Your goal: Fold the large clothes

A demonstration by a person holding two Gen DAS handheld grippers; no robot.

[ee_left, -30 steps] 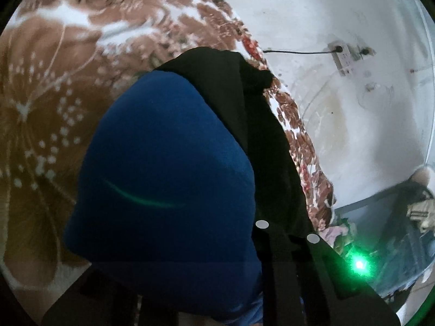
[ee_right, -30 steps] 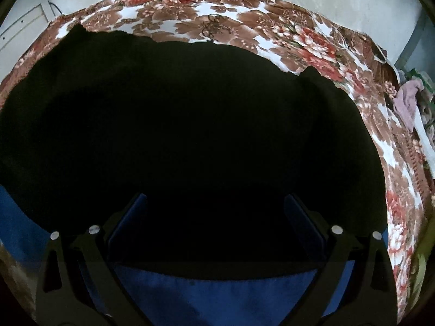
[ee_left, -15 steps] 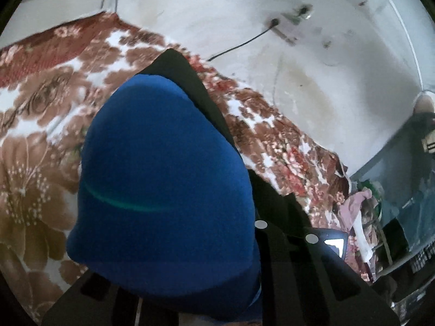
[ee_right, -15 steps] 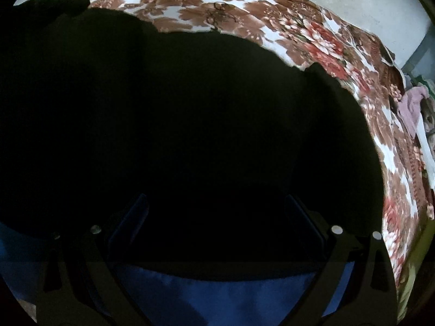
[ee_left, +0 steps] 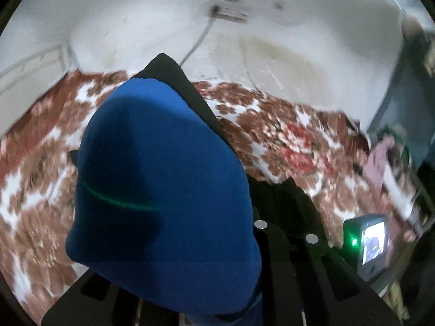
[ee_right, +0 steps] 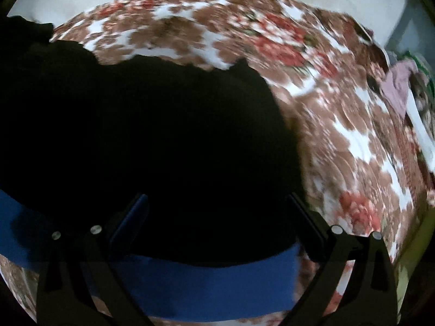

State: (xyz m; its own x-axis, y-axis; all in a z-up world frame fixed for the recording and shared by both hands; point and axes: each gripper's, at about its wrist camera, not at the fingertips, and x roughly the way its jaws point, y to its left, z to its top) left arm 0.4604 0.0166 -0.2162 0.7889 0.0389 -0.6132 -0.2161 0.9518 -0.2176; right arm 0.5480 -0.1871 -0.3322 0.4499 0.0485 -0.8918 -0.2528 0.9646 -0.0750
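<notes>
In the left wrist view, the black-and-blue garment (ee_left: 163, 179) is pinched by the left gripper (ee_left: 217, 293) above the floral bedspread (ee_left: 285, 141). In the right wrist view, the right gripper (ee_right: 214, 244) is spread wide over cloth; the fold could be dragged askew.

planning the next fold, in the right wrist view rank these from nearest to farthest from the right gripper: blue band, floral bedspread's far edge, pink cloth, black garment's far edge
1. blue band: between the open fingers of the right gripper, at the bottom.
2. black garment: its far edge lies mid-frame, above the band.
3. pink cloth and the floral bedspread's far edge: both far, cloth off the right side, edge at the top; too close to call.
</notes>
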